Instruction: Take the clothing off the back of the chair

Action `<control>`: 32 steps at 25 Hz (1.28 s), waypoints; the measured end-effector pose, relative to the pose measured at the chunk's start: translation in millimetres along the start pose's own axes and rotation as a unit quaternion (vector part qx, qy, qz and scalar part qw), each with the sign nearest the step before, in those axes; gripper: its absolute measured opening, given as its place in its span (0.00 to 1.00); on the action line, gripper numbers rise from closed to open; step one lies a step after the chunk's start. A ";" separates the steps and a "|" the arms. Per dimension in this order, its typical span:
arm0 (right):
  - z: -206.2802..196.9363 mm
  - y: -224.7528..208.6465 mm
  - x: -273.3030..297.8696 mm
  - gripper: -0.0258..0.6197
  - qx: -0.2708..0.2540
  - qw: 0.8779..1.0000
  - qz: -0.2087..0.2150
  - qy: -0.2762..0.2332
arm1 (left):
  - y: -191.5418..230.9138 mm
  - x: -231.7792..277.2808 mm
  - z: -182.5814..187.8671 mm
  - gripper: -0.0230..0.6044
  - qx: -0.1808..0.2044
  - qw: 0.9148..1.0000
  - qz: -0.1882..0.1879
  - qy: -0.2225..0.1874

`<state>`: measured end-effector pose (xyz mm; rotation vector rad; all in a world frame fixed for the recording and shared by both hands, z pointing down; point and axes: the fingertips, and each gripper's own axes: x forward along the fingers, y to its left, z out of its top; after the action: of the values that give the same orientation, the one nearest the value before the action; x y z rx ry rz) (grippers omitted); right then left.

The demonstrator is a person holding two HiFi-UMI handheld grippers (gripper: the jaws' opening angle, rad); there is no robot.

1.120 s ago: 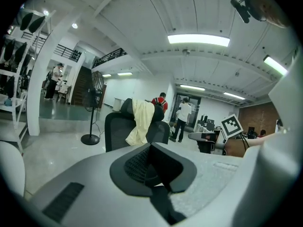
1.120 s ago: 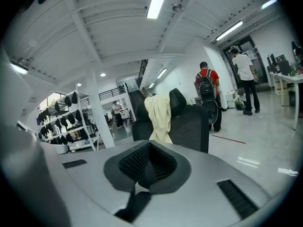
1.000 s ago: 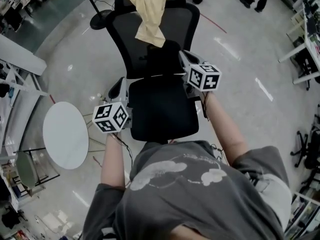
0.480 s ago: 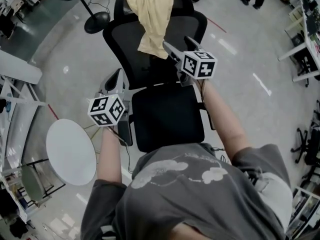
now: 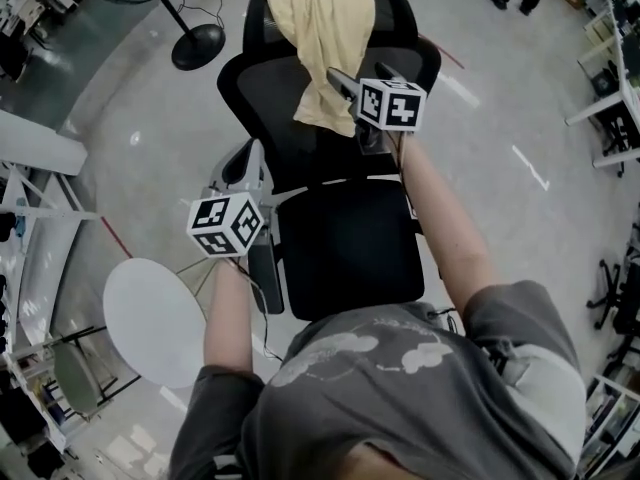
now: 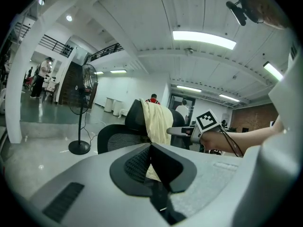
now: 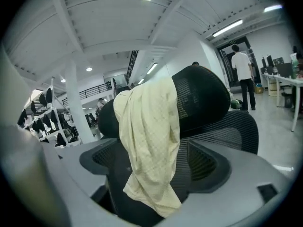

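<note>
A pale yellow garment (image 5: 325, 38) hangs over the headrest and back of a black mesh office chair (image 5: 350, 248). My right gripper (image 5: 360, 80) is at the garment's lower end, its jaws opening. In the right gripper view the garment (image 7: 149, 141) hangs between the wide-apart pads (image 7: 208, 162), which do not press on it; the headrest (image 7: 199, 98) stands behind. My left gripper (image 5: 248, 158) hovers over the chair's left armrest, shut and holding nothing. The left gripper view shows its closed tips (image 6: 151, 148), the garment (image 6: 158, 122) and the right gripper (image 6: 182, 131) beyond.
A round white table (image 5: 150, 318) stands left of the chair. A floor fan's base (image 5: 197, 46) sits at the back left, the fan (image 6: 87, 84) showing in the left gripper view. Desks (image 5: 610, 78) line the right side. People (image 7: 244, 74) stand in the distance.
Both grippers moved forward toward the chair back. The right gripper's jaws went from shut to wide apart and now sit at the garment's lower end.
</note>
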<state>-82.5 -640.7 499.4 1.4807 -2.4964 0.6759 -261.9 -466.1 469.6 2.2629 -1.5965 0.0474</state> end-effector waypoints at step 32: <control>78.9 78.3 19.1 0.11 -0.076 0.994 0.059 -0.053 | 26.0 15.4 3.6 0.04 -0.031 0.999 0.011 -0.021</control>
<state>-152.6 -660.0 413.2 1.3592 -2.6643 0.4238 -280.9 -488.7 477.1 2.2131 -1.6213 -0.0439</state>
